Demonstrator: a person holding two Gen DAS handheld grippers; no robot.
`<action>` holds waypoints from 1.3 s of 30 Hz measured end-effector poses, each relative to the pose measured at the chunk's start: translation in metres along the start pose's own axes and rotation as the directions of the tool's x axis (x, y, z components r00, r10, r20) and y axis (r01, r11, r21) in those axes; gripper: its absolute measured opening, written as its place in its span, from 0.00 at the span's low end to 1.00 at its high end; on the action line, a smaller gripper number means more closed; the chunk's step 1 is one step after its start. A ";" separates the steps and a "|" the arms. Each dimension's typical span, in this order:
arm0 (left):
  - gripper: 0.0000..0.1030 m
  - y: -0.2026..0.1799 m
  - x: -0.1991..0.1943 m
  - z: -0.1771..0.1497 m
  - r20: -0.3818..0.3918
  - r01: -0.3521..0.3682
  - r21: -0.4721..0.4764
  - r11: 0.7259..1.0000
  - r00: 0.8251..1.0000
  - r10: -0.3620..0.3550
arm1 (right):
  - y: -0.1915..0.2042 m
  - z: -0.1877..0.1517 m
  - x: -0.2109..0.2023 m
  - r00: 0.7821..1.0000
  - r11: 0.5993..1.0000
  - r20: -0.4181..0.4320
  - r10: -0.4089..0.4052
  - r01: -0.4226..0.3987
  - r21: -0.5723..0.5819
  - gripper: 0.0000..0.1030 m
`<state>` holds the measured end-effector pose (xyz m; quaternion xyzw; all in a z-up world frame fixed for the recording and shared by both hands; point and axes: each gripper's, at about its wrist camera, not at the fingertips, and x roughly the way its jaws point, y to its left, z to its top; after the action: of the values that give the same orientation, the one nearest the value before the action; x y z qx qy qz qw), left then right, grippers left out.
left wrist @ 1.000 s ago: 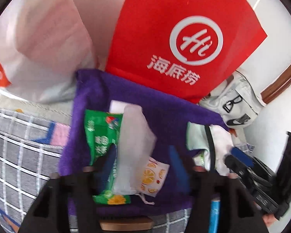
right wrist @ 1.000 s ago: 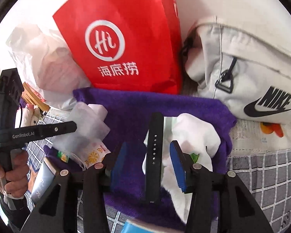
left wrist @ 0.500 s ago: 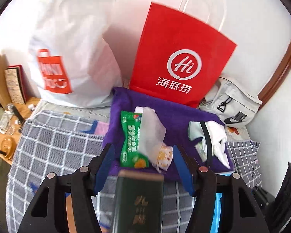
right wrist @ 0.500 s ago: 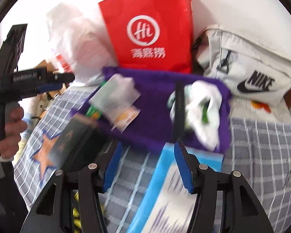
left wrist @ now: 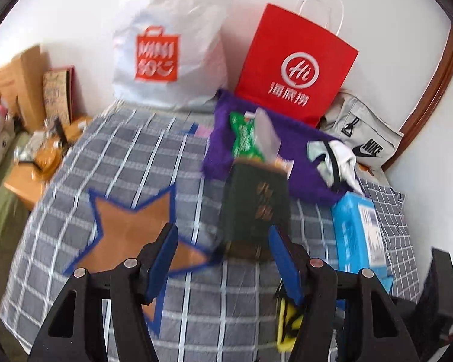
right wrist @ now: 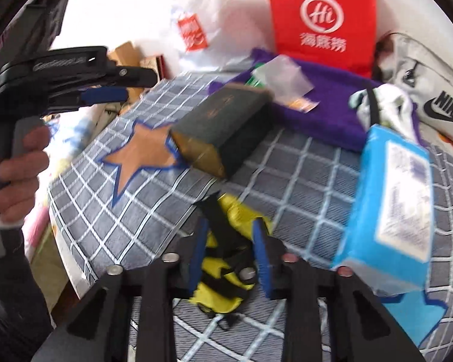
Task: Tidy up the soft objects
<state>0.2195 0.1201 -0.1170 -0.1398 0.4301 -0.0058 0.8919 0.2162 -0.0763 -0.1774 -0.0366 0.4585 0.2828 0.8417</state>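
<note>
Both my grippers have pulled back from the purple towel (left wrist: 305, 163) since a second ago; whole bed now in view. Landmark: towel, at the far edge against the red bag (left wrist: 293, 69). On its left part, green packet (left wrist: 243, 138) and clear sachet (left wrist: 265, 135); on its right part, white cloth with black strap (left wrist: 335, 160). My left gripper (left wrist: 223, 250) hangs well short of the towel, jaws wide, holding nothing, dark box (left wrist: 256, 208) just ahead. Blue box (right wrist: 389, 211) sits near the towel's front right corner. My right gripper (right wrist: 229, 256) sits nearer me than the towel, jaws narrowed around the yellow-black soft item (right wrist: 223, 274); contact unclear, blurred. Step, I judge: fetching the next soft thing. Next: close firmly, lift, carry it to the towel's free middle.
</note>
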 end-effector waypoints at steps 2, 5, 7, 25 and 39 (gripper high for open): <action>0.59 0.014 -0.002 -0.013 -0.011 0.022 -0.037 0.999 1.000 -0.022 | 0.006 -0.004 0.006 1.000 1.000 -0.012 0.004 -0.004 -0.001 0.25; 0.59 0.026 -0.004 -0.027 -0.016 0.058 -0.070 0.996 0.998 -0.060 | 0.011 -0.006 0.019 0.999 1.000 -0.039 0.012 -0.012 -0.005 0.25; 0.59 0.034 -0.008 -0.037 -0.008 0.088 -0.086 0.992 0.996 -0.089 | 0.011 -0.006 0.026 0.999 1.000 -0.050 -0.019 0.018 -0.012 0.25; 0.59 0.058 -0.013 -0.076 -0.013 0.210 -0.153 0.966 0.977 -0.214 | 0.010 -0.001 0.041 0.997 1.000 -0.072 -0.001 0.003 0.020 0.00; 0.59 0.062 -0.018 -0.084 -0.012 0.223 -0.161 0.961 0.974 -0.228 | 0.035 0.010 0.044 0.995 0.989 -0.032 -0.095 0.091 -0.114 0.20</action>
<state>0.1365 0.1611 -0.1688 -0.2583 0.4238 -0.0751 0.8649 0.2238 -0.0243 -0.1997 -0.1103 0.4552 0.2678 0.8420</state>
